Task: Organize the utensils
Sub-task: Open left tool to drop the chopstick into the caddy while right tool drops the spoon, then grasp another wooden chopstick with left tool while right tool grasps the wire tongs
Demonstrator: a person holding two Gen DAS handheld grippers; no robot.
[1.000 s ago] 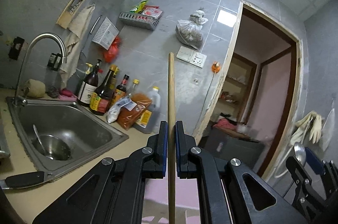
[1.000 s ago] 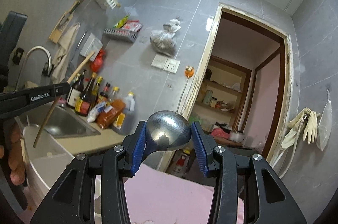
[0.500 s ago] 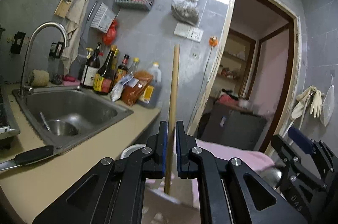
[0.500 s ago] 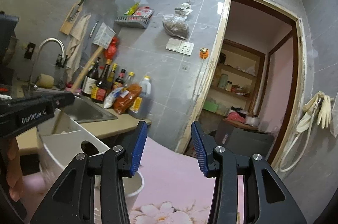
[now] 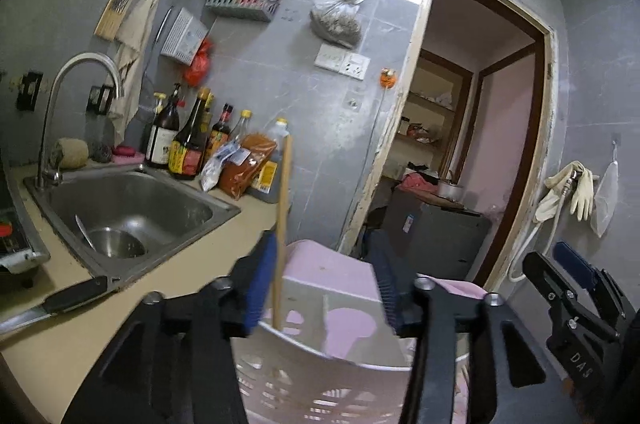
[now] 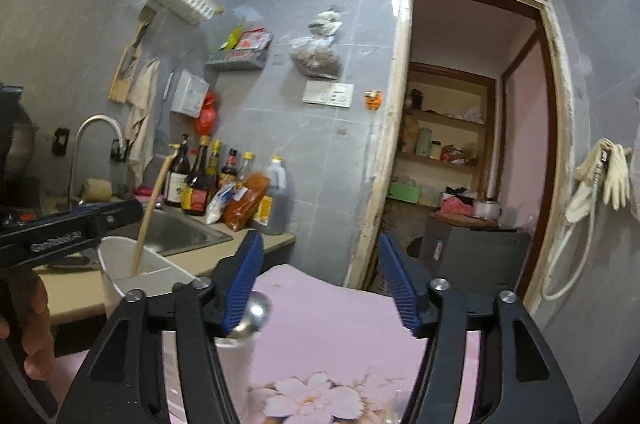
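Observation:
My left gripper (image 5: 324, 280) is open. A long wooden stick (image 5: 282, 224) stands free in the white slotted utensil holder (image 5: 312, 376) just inside the left finger. In the right wrist view the same stick (image 6: 149, 216) leans in the holder (image 6: 132, 272). My right gripper (image 6: 320, 288) is open and empty. A metal spoon's bowl (image 6: 256, 310) pokes up from a white cup (image 6: 236, 348) under its left finger. The right gripper also shows in the left wrist view (image 5: 576, 304).
A steel sink (image 5: 120, 208) with a tap, a knife (image 5: 52, 304) on the counter edge, and bottles (image 5: 188, 148) along the wall are to the left. A pink flowered cloth (image 6: 340, 344) covers the surface below. An open doorway (image 5: 460, 144) is to the right.
The left gripper has opened and let go of the wooden stick, which now stands in the holder. The right gripper released the spoon into the cup and stays open.

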